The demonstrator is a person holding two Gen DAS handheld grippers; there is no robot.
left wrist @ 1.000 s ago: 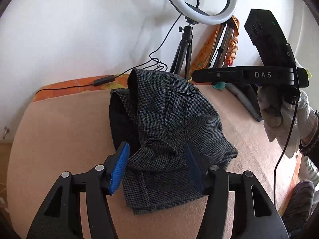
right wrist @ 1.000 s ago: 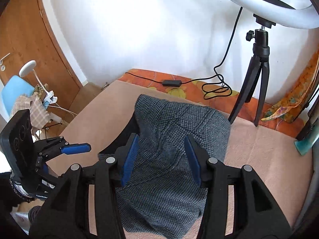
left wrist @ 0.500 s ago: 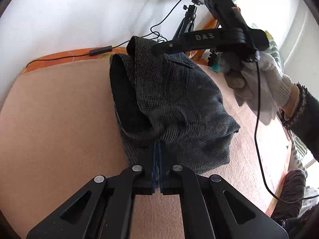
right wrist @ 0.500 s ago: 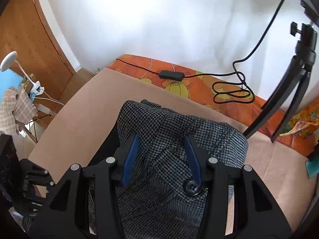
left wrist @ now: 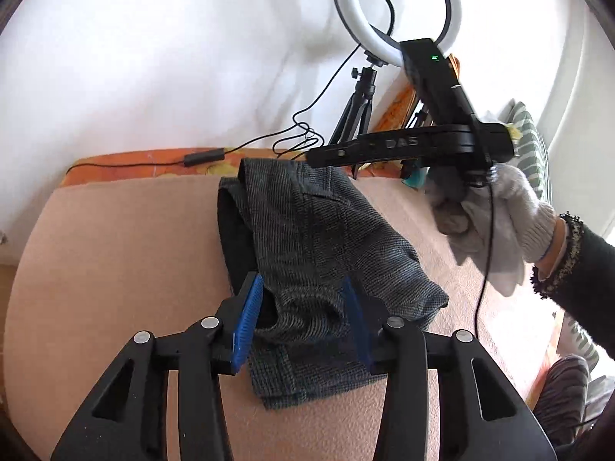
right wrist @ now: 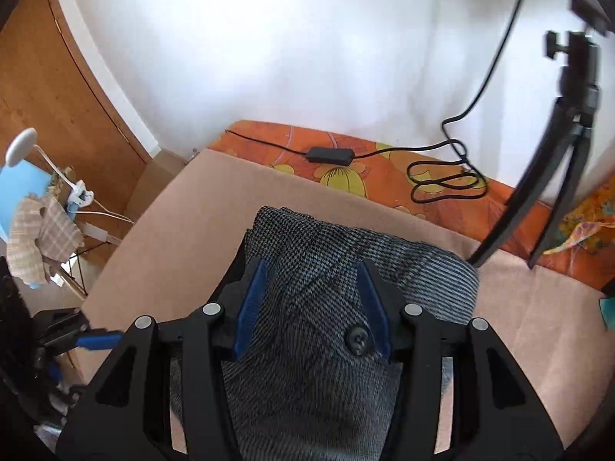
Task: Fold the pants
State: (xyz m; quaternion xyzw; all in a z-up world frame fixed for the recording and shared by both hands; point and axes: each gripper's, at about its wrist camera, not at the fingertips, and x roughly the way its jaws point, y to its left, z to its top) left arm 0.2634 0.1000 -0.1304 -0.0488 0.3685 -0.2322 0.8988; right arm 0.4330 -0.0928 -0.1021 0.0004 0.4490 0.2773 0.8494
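While the grey checked pants [left wrist: 323, 253] lie folded in a thick bundle on the beige blanket [left wrist: 115, 253], the left gripper [left wrist: 303, 326] stands over their near end with its blue pads [left wrist: 248, 322] spread wide apart, and a raised fold of the cloth sits between them without being pinched. In the left wrist view the pants run from about 6 o'clock up toward 12 o'clock, and the dark lining shows along their edge at 9 o'clock. At 2 o'clock the right gripper [left wrist: 313, 159] is held by a gloved hand [left wrist: 496, 215], with its tip above the far end of the bundle. In the right wrist view its pads [right wrist: 250, 307] are also apart, one on each side of the cloth, and a black button [right wrist: 358, 340] lies close to the pad at 3 o'clock. Behind the blanket, at 12 o'clock, a ring light [left wrist: 396, 15] stands on a tripod [left wrist: 355, 115], and a black cable [right wrist: 442, 176] lies on the orange flowered cover [right wrist: 346, 165].
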